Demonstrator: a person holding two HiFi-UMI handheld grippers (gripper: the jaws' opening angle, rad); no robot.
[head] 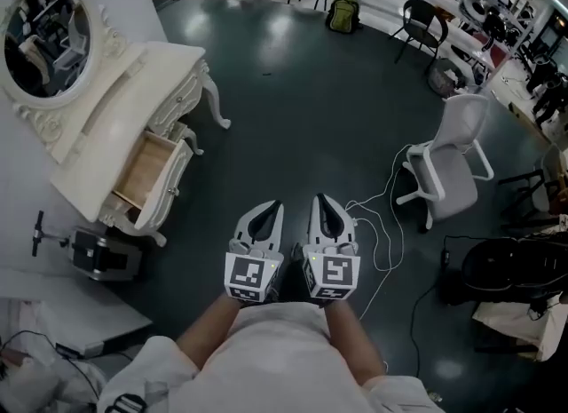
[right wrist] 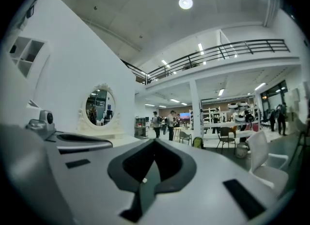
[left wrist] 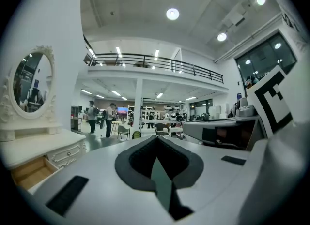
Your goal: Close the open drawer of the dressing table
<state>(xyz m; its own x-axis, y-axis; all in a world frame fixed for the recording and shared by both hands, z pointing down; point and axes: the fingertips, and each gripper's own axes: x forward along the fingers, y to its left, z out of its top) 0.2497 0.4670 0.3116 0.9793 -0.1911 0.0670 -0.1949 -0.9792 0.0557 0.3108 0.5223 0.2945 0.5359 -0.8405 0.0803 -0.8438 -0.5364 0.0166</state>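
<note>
Item: dressing table (head: 133,78), white, at our left by the wall; its drawer (head: 149,170) stands pulled out, well apart from us. Left gripper (head: 266,218) and right gripper (head: 325,214): jaws together, nothing held (both level, side by side). Step, we judge: approach. Next: we turn left, reach the drawer front and push it squarely in.

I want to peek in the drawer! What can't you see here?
- Back of the drawer: head view, hidden under the dressing table top.
- Rest of the drawer: left gripper view, covered by the left gripper.
- What the mirror reflects: head view, too small.
</note>
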